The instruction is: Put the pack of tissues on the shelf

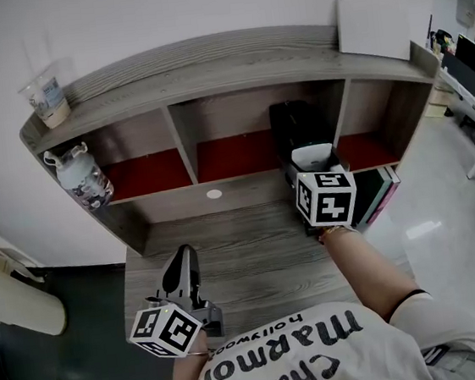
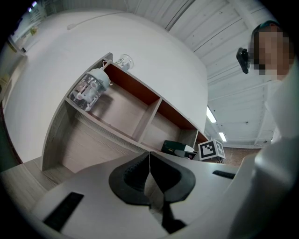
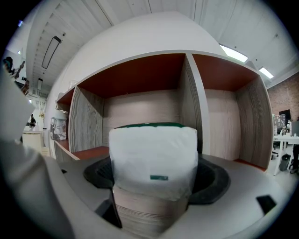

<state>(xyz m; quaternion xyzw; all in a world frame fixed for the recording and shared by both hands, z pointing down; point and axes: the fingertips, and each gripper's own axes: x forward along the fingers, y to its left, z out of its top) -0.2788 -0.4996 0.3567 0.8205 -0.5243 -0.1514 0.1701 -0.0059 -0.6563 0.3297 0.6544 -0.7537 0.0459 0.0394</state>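
Both fingers of my right gripper (image 3: pixel 156 184) clamp the soft white, green-topped pack of tissues (image 3: pixel 154 154) between them, level before the grey wooden shelf (image 3: pixel 187 102), ready to slide inside. My left gripper (image 2: pixel 149 175) waits aside, fingers together, empty.

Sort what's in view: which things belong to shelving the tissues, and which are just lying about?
Job:
pack of tissues, gripped by the right gripper
shelf

Lying about:
clear bottle in the shelf's left compartment
plastic cup on the shelf's top
books at far right
left gripper, shut and empty
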